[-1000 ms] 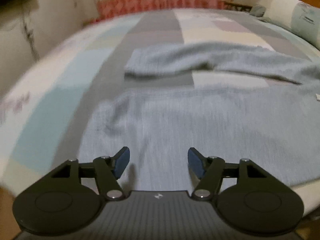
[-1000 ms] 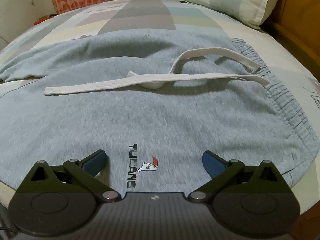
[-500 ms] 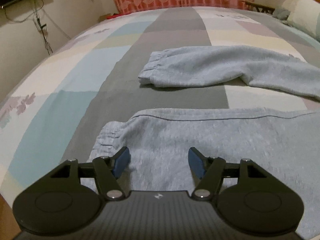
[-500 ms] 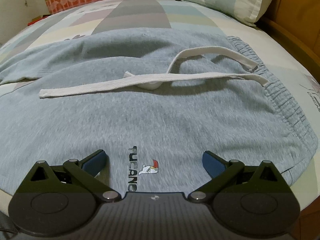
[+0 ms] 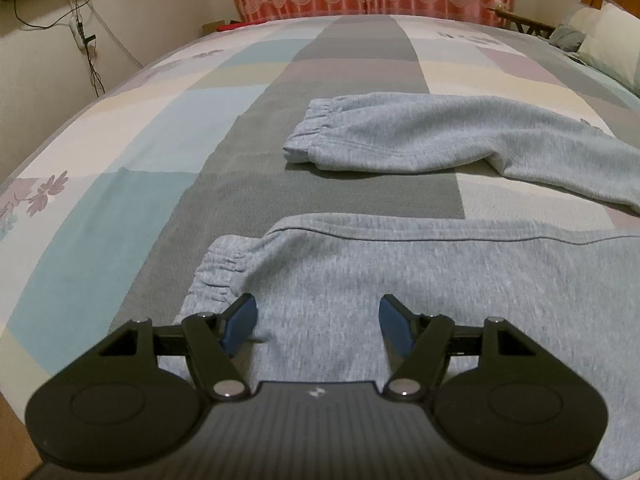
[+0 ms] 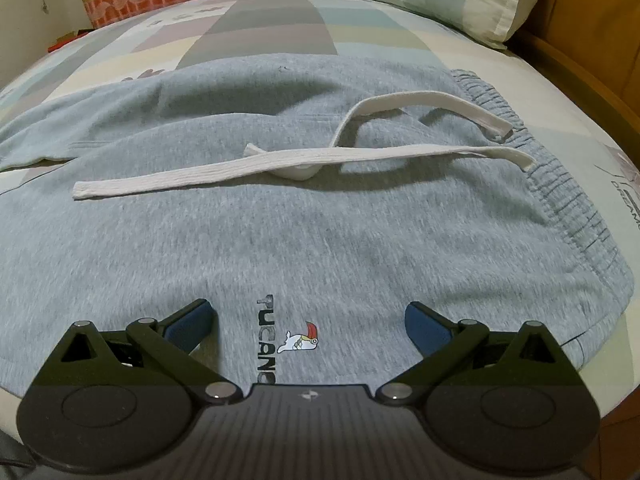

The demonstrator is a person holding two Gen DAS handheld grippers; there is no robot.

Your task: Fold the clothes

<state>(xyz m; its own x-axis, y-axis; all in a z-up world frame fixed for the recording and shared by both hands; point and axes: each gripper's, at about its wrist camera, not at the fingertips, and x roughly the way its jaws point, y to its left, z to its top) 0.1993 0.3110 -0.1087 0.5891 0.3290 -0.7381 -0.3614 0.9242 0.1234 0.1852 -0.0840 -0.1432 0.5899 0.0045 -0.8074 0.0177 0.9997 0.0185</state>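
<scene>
Those soft, floppy grey fleece sweatpants [image 5: 440, 280] will sag—pinch the ribbed ankle cuff [image 5: 218, 268] at ten o'clock of your left gripper [image 5: 316, 322]; both grippers—right gripper [image 6: 308, 326] too—spread, empty.

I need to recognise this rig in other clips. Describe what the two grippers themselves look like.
The left gripper and the right gripper look the same: a dark grey ribbed body with a small pale emblem at its front edge, two rounded black discs at the sides, and black linkage arms pinned by silver rivets. The jaws end in blue pads. No cables, hands or sleeves show.
</scene>
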